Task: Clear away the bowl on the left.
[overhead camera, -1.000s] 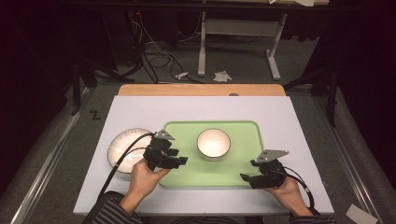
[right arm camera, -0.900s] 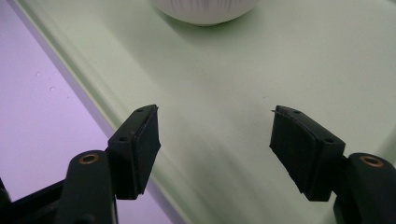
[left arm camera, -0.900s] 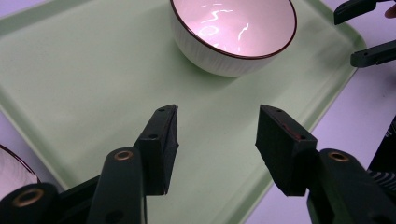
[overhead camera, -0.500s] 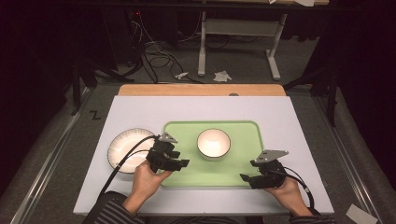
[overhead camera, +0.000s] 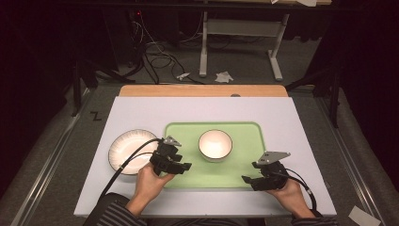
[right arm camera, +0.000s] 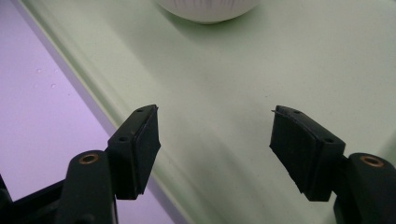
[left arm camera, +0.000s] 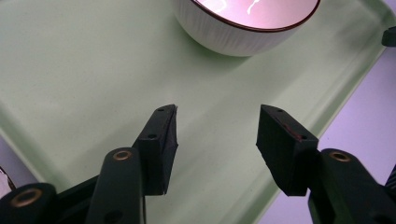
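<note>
A white ribbed bowl (overhead camera: 215, 145) with a dark rim stands in the middle of a pale green tray (overhead camera: 244, 132). Over the tray's front left part, my left gripper (overhead camera: 184, 165) is open and holds nothing. In the left gripper view its jaws (left arm camera: 217, 126) stand apart above the bare tray (left arm camera: 93, 70), and the bowl (left arm camera: 243, 23) is a short way ahead. At the tray's front right edge my right gripper (overhead camera: 248, 180) is open and empty. In the right gripper view it (right arm camera: 215, 130) hovers over the tray's rim (right arm camera: 280, 60), with the bowl's base (right arm camera: 205, 11) at the top.
A white plate (overhead camera: 127, 150) lies on the white table (overhead camera: 141, 113) just left of the tray, under the left gripper's cable. A wooden strip (overhead camera: 202, 91) runs along the table's far edge. Beyond it are a desk frame and cables on the floor.
My left gripper has shifted slightly right, further over the tray. The right gripper has stayed where it was.
</note>
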A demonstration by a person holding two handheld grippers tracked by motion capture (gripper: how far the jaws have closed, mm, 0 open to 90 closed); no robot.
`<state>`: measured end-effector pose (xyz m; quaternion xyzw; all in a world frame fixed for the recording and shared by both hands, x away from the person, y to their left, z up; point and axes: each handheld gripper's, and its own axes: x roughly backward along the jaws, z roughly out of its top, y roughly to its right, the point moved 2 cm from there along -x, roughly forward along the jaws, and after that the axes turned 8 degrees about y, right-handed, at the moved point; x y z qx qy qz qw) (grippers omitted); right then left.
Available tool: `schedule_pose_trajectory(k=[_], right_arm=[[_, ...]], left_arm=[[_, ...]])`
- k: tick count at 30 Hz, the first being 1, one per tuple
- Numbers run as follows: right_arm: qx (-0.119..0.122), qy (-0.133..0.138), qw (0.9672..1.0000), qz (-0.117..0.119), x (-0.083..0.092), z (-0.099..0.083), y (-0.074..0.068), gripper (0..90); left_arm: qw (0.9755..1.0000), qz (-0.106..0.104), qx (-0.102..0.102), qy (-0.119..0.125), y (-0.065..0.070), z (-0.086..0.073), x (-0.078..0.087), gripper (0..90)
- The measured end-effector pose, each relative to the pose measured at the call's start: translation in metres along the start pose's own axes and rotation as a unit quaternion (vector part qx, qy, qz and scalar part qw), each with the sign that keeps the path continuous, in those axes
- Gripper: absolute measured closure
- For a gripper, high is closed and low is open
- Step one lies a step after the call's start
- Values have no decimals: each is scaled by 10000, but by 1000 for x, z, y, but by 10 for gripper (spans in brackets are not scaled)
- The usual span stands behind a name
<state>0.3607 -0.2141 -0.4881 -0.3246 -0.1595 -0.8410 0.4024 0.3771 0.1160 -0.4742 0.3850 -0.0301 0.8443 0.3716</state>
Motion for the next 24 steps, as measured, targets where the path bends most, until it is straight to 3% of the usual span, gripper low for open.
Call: schedule_pose_trajectory(k=[11,24], right_arm=[[19,-9,10000,-2,0,0,0,342],[20,-16,10000,3,0,0,0,342]], left_arm=[[9998,15,95,-152,-5,-4,-5,473],[9998,-31,161,-124,-7,-3,-4,470]])
